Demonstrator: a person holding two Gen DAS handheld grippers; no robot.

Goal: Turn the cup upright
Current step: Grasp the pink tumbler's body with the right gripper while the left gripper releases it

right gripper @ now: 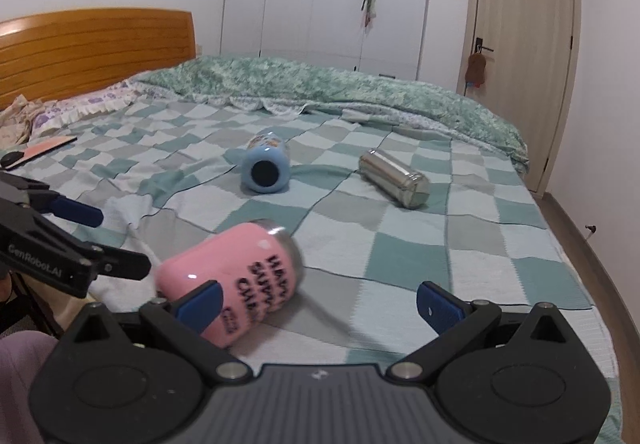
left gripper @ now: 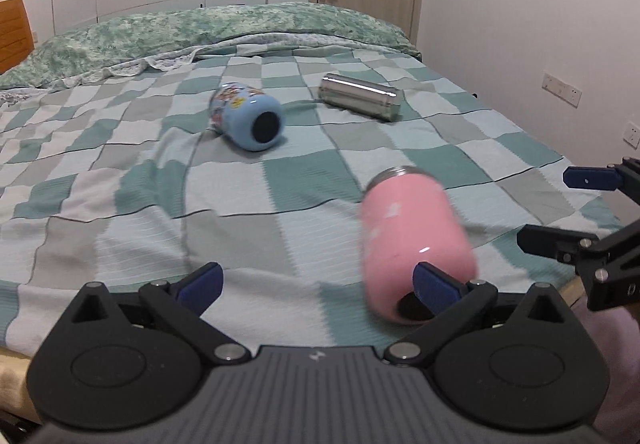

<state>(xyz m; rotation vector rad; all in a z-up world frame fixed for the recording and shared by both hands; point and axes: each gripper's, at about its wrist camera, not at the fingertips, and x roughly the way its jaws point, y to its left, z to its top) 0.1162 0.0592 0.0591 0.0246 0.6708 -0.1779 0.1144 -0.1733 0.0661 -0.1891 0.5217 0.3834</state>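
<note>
- Pink and blurred, the pink cup lies on its side on the checked bedspread, closest to me of three; its steel-rimmed mouth points away up the bed and its dark base faces the left camera.
- Also on their sides, further up the bed, are the blue cup and the steel cup, well apart from both grippers.
- My left gripper has its jaws spread wide and holds nothing; the right blue pad overlaps the pink cup's base in the picture, though I cannot tell whether it touches.
- My right gripper is equally wide and empty, with the pink cup in front of its left pad rather than between the two.
- Each gripper shows at the edge of the other's view, so the two hover low over the near edge of the bed, side by side, both aimed up the bed.
- I judge this to be the approach step: no cup is grasped or upright yet.
- The blur makes me suspect the pink cup is rolling.
- Next I would centre one gripper across the pink body, close on it, then tip the rim upward and set the base down; the soft bedding may let it topple.
</note>
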